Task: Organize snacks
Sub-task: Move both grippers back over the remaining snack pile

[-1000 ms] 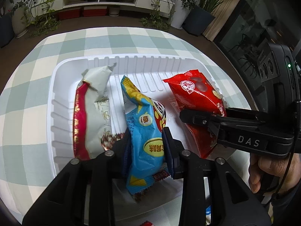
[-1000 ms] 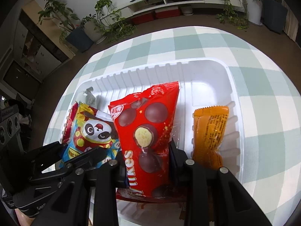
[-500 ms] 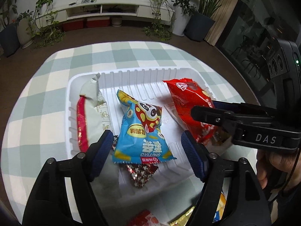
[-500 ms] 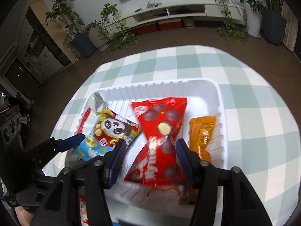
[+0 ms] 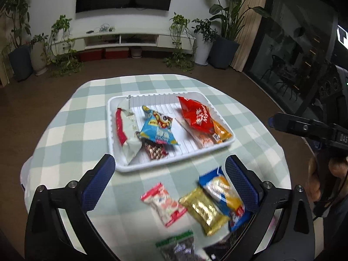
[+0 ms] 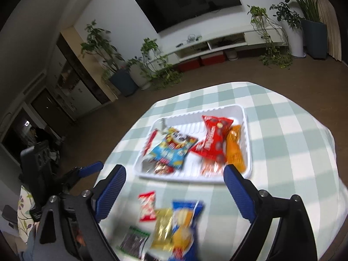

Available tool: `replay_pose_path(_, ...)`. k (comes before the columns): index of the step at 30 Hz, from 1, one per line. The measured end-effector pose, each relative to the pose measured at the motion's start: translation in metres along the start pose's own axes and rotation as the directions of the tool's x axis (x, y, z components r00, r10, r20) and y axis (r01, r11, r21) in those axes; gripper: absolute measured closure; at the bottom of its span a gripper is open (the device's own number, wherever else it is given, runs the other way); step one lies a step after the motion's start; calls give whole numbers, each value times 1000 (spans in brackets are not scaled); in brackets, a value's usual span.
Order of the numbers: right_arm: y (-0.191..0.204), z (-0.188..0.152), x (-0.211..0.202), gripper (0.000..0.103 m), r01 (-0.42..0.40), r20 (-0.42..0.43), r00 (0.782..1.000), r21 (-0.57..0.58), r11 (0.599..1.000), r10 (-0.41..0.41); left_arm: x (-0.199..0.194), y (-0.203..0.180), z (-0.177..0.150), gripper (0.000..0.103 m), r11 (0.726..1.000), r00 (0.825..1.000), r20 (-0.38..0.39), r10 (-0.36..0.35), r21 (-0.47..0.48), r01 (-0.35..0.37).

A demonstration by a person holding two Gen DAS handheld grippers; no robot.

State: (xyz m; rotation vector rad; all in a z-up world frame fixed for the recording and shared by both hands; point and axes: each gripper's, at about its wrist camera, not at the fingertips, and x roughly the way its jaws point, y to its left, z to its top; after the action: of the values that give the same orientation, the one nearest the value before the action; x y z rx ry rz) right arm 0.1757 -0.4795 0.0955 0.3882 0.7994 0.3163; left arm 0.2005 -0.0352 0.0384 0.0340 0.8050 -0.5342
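Observation:
A white tray [image 5: 130, 165] [image 6: 246, 130] on the checked table holds a blue panda packet [image 5: 158, 130] [image 6: 174, 150], a red chocolate-ball bag [image 5: 196, 115] [image 6: 214, 139], an orange packet [image 5: 220, 130] [image 6: 235, 150], a red-and-white bag [image 5: 126, 130] and a small dark packet [image 5: 155, 150]. Loose on the cloth nearer me lie a red-and-white packet [image 5: 164, 203] [image 6: 148, 205], a gold one [image 5: 203, 208] [image 6: 163, 228], a blue one [image 5: 224, 193] [image 6: 184, 224] and a dark green-topped one [image 5: 177, 245] [image 6: 133, 241]. My left gripper [image 5: 169, 178] and right gripper [image 6: 174, 191] are open and empty, above the loose packets.
The round table's edge [image 5: 32, 156] falls away to a brown floor. Potted plants [image 5: 224, 45] and a low TV cabinet [image 5: 121, 41] stand far behind. The other gripper shows at each view's side [image 5: 304, 128] [image 6: 71, 174].
Both grippers opened, released the blue panda packet and the red bag into the tray, then pulled back and up. Loose packets on the cloth came into view.

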Motion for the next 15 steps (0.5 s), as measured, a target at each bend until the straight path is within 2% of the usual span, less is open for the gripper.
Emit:
replay_pose_path(2, 8, -25, -17, 9, -9, 15, 1000, -14, 1000, 10, -15, 0, -18, 0, 1000, 1000, 0, 23, -12, -23)
replay_pose_path(5, 13, -62, -36, 9, -10, 20, 1000, -11, 1000, 10, -34, 3, -53, 0, 997, 1000, -18, 19, -74, -20)
replay_pose_path(8, 18, -97, -49, 9, 10, 25, 1000, -7, 1000, -10, -37, 6, -88, 0, 991, 997, -83, 8, -130, -19)
replay_pose_path(11, 20, -127, -56, 9, 24, 18, 1000, 10, 1000, -24, -33, 4, -120, 0, 984, 988, -152, 34, -167, -59)
replay_pose_path(15, 28, -154, -63, 9, 37, 23, 999, 7, 999, -37, -27, -9, -148, 0, 985, 979, -198, 50, -154, -82)
